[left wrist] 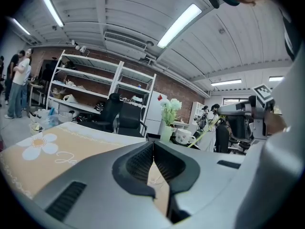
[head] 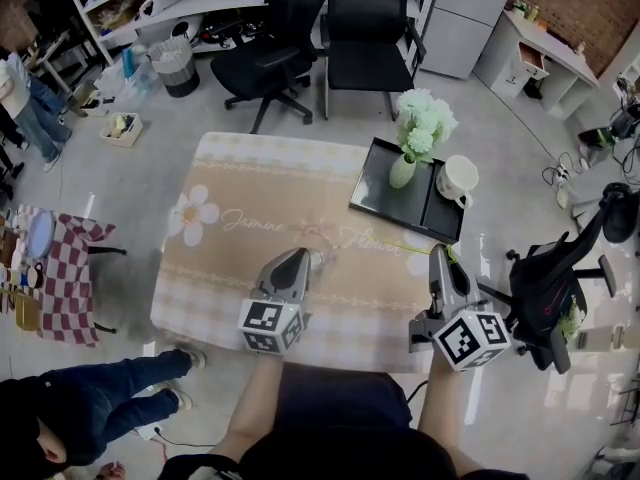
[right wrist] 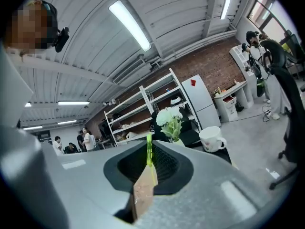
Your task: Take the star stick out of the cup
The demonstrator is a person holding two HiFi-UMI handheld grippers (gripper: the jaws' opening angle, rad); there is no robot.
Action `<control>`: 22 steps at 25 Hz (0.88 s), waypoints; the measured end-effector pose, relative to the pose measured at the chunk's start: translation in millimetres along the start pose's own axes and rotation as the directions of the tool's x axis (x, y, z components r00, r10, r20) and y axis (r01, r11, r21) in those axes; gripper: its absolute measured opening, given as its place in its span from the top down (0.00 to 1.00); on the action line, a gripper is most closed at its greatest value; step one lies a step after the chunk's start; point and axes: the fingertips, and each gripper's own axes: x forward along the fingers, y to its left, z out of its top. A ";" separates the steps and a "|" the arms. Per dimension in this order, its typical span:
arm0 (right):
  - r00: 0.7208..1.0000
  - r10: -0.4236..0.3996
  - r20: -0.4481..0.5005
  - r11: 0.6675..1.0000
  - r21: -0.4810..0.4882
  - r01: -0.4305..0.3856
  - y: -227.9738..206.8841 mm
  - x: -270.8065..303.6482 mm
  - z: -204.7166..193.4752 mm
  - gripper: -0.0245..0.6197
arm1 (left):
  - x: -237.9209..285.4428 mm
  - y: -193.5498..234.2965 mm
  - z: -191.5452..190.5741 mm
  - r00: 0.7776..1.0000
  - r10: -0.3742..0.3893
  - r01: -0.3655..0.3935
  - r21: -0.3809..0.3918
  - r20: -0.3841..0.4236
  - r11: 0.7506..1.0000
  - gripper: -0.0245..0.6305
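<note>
**Task item.** The thin, translucent green plastic star stick (right wrist: 148,152) was clear of the white ceramic cup (head: 458,180). It was clamped edge-on in the right gripper (head: 438,254) above the near right part of the table with the beige flower-printed cloth (head: 230,278). The cup stood apart on the black rectangular tray (head: 385,196), beside the green vase of white flowers (head: 403,168).

**Grippers.** The right gripper's jaws were nearly together, pinching the stick. The left gripper (head: 300,256) had its jaws closed with nothing between them, low over the cloth.

**Handling, as judged.** The stick looked very light and slender, probably bendy and smooth, and so liable to pivot or slip in a narrow pinch. A hold on the shaft with the pads flat against it seemed soundest. The star end could not be made out clearly.

**Risk.** The cup looked breakable and the vase easy to tip.
</note>
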 end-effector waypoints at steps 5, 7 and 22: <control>0.995 -0.027 -0.100 0.999 -0.029 0.024 -9.5 1.9 -30.7 0.94 | 0.1 -4.6 -0.5 1.000 -0.008 0.008 0.000 -0.001 1.000 0.95; 0.993 -0.022 -0.113 1.000 -0.016 0.021 -10.2 1.8 -36.1 0.94 | -0.2 -5.9 -1.0 1.000 -0.010 0.010 0.001 -0.003 1.000 0.95; 0.993 -0.015 -0.113 1.000 -0.010 0.014 -9.4 2.5 -38.3 0.94 | -3.0 -6.0 -2.1 1.000 -0.007 0.007 0.010 -0.008 1.000 0.94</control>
